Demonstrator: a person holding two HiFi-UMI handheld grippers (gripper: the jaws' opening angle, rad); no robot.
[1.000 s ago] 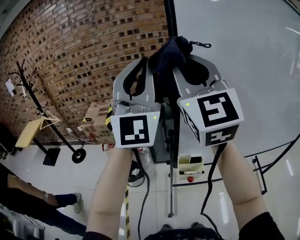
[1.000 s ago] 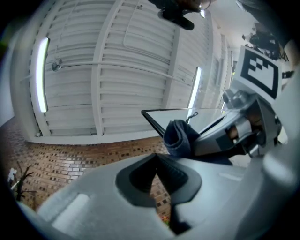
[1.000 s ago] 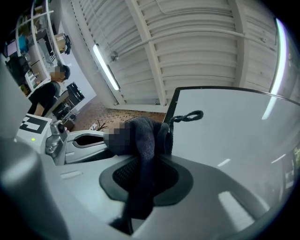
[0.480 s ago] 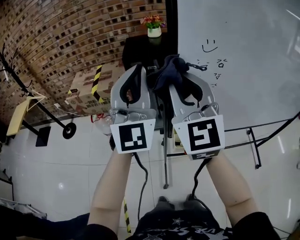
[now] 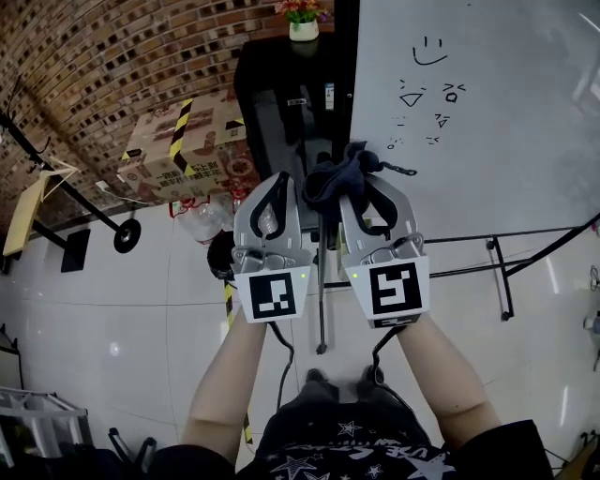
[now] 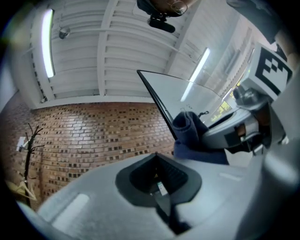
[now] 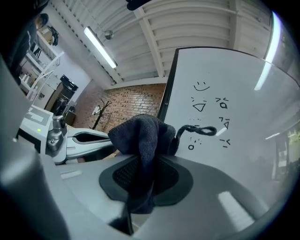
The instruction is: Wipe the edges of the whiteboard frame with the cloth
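Head view: the right hand-held gripper [image 5: 367, 199] is clamped on the dark cloth [image 5: 336, 173]. The cloth bunches above its tips, near the black frame [image 5: 345, 28] at the left edge of the whiteboard [image 5: 487, 112]. The left hand-held gripper [image 5: 277, 183] is alongside it, apart from the board

Left gripper view: the jaws are pressed together with nothing between them. The cloth [image 6: 187, 131] shows to the right, near the frame [image 6: 157, 104]

Right gripper view: the jaws pinch the cloth [image 7: 140, 133], with the frame [image 7: 168, 84] beyond it. I cannot tell whether cloth and frame touch

The step in hand looks like bringing the cloth to the frame's left edge. The next move calls for pressing the bunch onto that edge and sliding along it, with a firm grip
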